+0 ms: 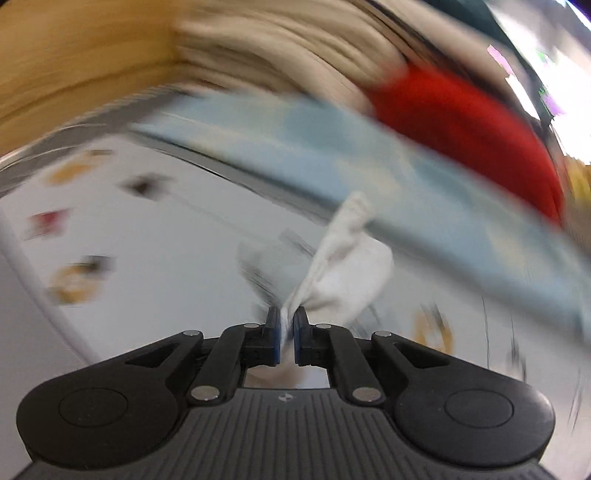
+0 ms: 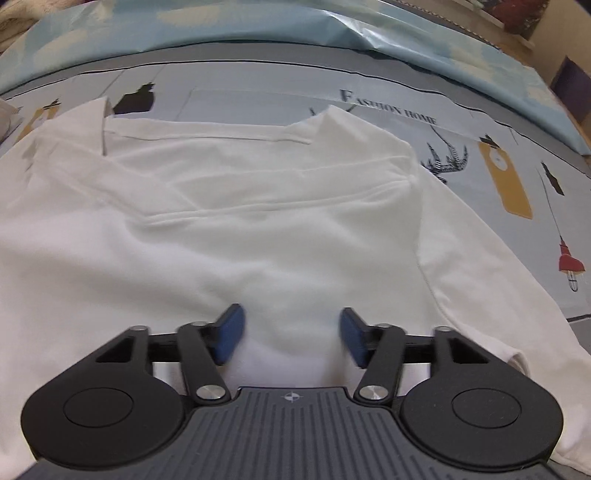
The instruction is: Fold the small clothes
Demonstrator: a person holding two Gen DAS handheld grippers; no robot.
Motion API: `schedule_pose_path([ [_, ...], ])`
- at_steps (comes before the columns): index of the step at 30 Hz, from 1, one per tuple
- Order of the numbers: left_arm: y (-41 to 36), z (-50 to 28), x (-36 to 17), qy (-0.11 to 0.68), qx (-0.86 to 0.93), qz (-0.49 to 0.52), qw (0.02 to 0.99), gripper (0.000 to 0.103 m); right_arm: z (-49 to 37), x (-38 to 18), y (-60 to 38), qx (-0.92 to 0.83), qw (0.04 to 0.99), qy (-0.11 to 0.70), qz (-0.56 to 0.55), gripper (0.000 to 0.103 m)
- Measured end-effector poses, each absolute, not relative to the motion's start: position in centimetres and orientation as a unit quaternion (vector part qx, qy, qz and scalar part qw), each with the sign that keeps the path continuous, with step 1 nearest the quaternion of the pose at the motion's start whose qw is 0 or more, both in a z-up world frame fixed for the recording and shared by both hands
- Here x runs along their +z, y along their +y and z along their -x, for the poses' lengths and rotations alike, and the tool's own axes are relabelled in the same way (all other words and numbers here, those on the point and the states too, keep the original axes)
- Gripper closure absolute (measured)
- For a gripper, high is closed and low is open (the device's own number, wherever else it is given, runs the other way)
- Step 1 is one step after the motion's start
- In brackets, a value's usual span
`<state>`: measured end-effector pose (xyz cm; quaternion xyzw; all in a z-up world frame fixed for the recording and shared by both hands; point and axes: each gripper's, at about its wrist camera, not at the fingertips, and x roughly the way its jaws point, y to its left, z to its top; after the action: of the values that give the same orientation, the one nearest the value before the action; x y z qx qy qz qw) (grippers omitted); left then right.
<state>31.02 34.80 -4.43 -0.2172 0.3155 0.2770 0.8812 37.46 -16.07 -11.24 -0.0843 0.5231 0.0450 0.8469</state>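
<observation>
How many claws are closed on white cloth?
1. The left claw pinches a white cloth. The right claw stands open over the white garment.

A grey printed bedsheet (image 2: 480, 206) reading "Fashion Home" covers the near surface; a pale blue pillow (image 2: 258, 26) lies far, a wooden wall (image 1: 74, 55) far left.

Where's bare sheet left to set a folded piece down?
Free: printed sheet right of the white garment, up to the blue pillow; also a strip between garment and pillow. Centre and left are covered by garment. Left view too blurred to judge.
</observation>
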Motion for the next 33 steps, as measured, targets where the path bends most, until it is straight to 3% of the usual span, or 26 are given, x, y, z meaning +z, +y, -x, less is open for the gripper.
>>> schedule_pose_path([
  [5, 43.2, -18.8, -1.8, 0.207, 0.453, 0.361, 0.788, 0.095, -37.7, -11.3, -16.1, 0.038, 0.845, 0.527, 0.076, 0.040],
  [8, 45.2, -13.5, -3.2, 0.243, 0.524, 0.411, 0.705, 0.094, -37.7, -11.1, -15.8, 0.034, 0.845, 0.528, 0.079, 0.040],
  [12, 46.8, -8.3, -5.3, 0.262, 0.522, 0.501, 0.639, 0.075, -37.3, -11.1, -15.6, 0.032, 0.845, 0.527, 0.089, 0.040],
  [16, 49.0, -6.9, -7.9, 0.279, 0.513, 0.535, 0.610, 0.063, -37.1, -10.9, -15.4, 0.030, 0.842, 0.530, 0.093, 0.040],
  [19, 50.2, -7.8, -10.9, 0.298, 0.493, 0.552, 0.603, 0.061, -36.9, -10.8, -15.3, 0.033, 0.841, 0.532, 0.097, 0.040],
  [23, 51.7, -9.4, -12.8, 0.308, 0.469, 0.523, 0.642, 0.064, -36.7, -10.7, -15.5, 0.042, 0.838, 0.535, 0.102, 0.040],
  [24, 51.9, -10.2, -12.6, 0.315, 0.455, 0.500, 0.666, 0.092, -36.7, -10.6, -15.6, 0.044, 0.837, 0.536, 0.104, 0.040],
  [25, 52.3, -10.9, -12.4, 0.324, 0.438, 0.475, 0.691, 0.099, -36.7, -10.6, -15.7, 0.046, 0.836, 0.537, 0.107, 0.040],
  [30, 51.8, -10.6, -8.7, 0.279, 0.519, 0.309, 0.747, 0.098, -36.6, -10.5, -16.8, 0.046, 0.832, 0.542, 0.109, 0.040],
  [33, 51.0, -11.7, -9.2, 0.344, 0.543, 0.301, 0.704, 0.088, -36.5, -10.4, -17.6, 0.042, 0.833, 0.542, 0.103, 0.040],
])
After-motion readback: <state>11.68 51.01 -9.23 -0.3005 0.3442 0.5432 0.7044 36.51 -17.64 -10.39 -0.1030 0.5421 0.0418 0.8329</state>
